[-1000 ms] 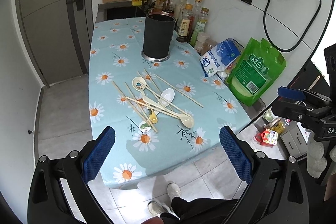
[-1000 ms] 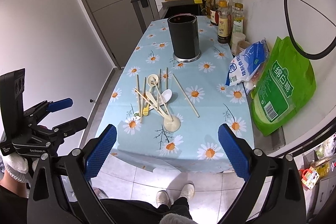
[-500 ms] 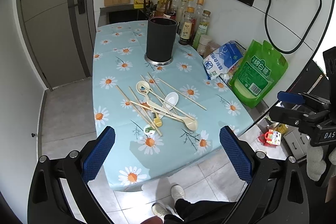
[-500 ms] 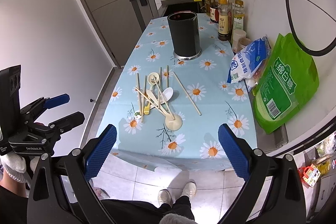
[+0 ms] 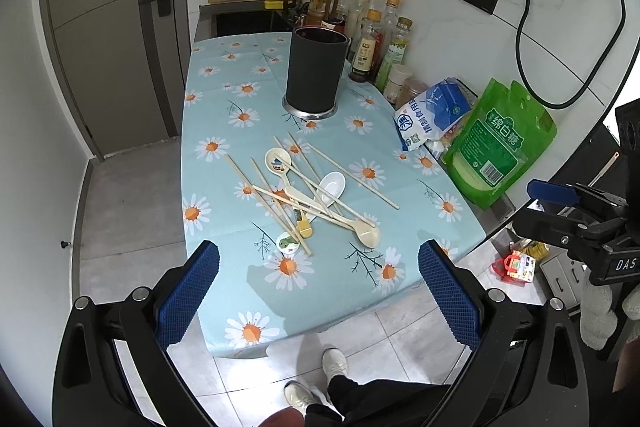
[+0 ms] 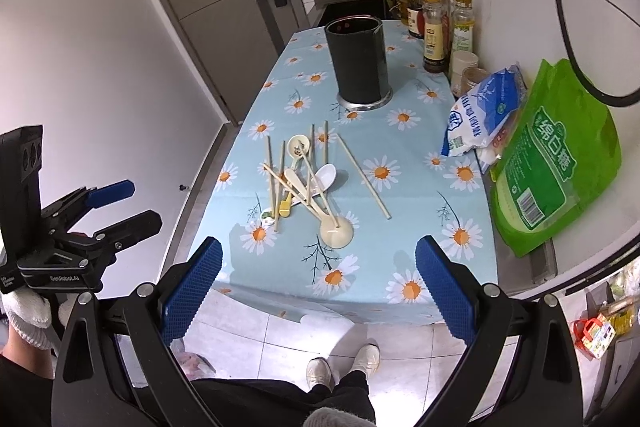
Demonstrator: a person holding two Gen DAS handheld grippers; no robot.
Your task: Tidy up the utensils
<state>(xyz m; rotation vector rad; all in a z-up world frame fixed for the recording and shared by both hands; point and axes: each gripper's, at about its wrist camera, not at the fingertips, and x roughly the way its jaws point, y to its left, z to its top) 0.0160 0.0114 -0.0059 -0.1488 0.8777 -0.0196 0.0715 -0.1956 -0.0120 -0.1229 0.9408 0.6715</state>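
Utensils: a tangle of chopsticks (image 5: 280, 195) and spoons (image 5: 332, 187) mid-surface, nothing sorted yet. Both the left gripper (image 5: 318, 291) and the right gripper (image 6: 318, 285) hang off the near edge, jaws spread wide, holding nothing. I'd grab the loose chopstick (image 6: 362, 177) on the right first, since the pile's crossed. Dark holder (image 6: 358, 61) stands upright farther back.

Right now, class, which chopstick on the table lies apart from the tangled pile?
The chopstick lying alone on the side toward the blue-and-white bag. It touches no spoon or other stick, while the other chopsticks cross one another and the spoons.
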